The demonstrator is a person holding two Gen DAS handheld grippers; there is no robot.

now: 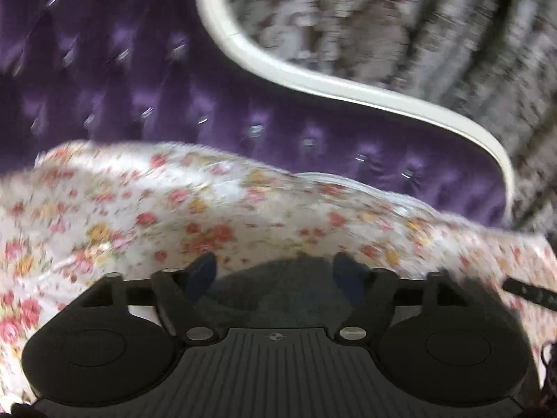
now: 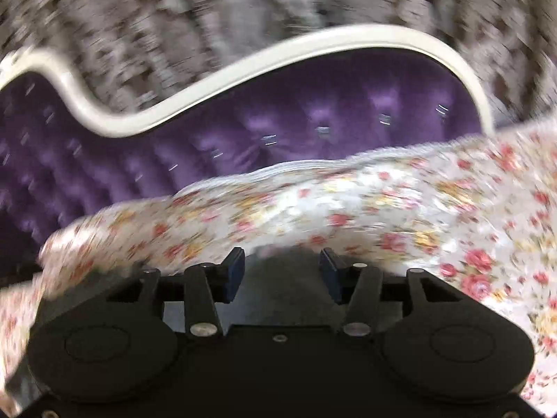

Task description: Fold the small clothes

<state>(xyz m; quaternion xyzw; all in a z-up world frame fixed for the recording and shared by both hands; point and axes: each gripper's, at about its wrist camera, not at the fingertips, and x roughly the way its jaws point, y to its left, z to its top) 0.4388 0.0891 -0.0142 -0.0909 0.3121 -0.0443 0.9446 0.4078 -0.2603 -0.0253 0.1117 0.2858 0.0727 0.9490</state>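
Dark grey garment (image 1: 275,285) lying on floral bedsheet (image 1: 174,209) before purple tufted headboard (image 1: 139,87); left tongs (image 1: 275,273) and right tongs (image 2: 282,268) spread apart, gripping nothing, likely just letting a fold settle flat

I am looking along my left gripper (image 1: 275,271) and right gripper (image 2: 282,270): matte black bodies, round discs, silver screws, blue pads (image 2: 234,265).

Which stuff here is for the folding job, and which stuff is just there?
For the job:
- dark grey cloth, lying between both grippers' open jaws
- left gripper
- right gripper

Just there:
- flowery bedspread
- purple tufted headboard
- its white frame
- patterned curtain
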